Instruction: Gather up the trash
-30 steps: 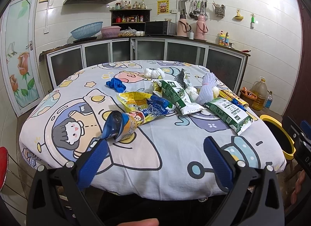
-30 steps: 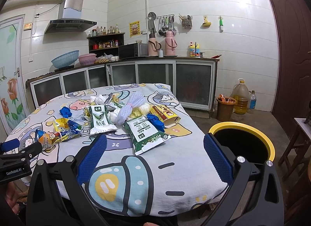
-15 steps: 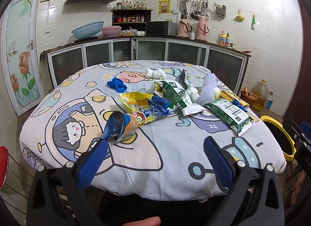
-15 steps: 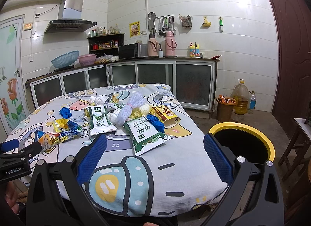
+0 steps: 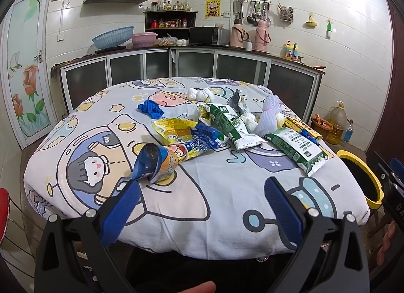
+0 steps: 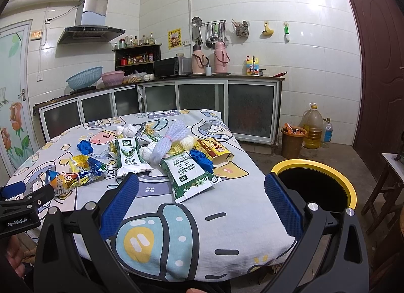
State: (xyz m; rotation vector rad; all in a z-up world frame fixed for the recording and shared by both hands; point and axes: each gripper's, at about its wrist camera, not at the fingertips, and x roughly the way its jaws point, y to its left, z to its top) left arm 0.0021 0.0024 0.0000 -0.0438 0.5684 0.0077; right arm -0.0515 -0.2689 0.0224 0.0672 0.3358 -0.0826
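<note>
Two claws agape | crushed cup (image 5: 155, 163) just beyond left claw (image 5: 200, 201)

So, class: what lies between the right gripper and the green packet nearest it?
Only bare tablecloth between the right gripper and the green packet, in the right wrist view.

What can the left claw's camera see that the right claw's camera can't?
Only the left camera shows something red at its left edge. Only the right camera shows the brown door and the left claw from the side. Both show the table, the green snack bag and the yellow-rimmed bin.
</note>
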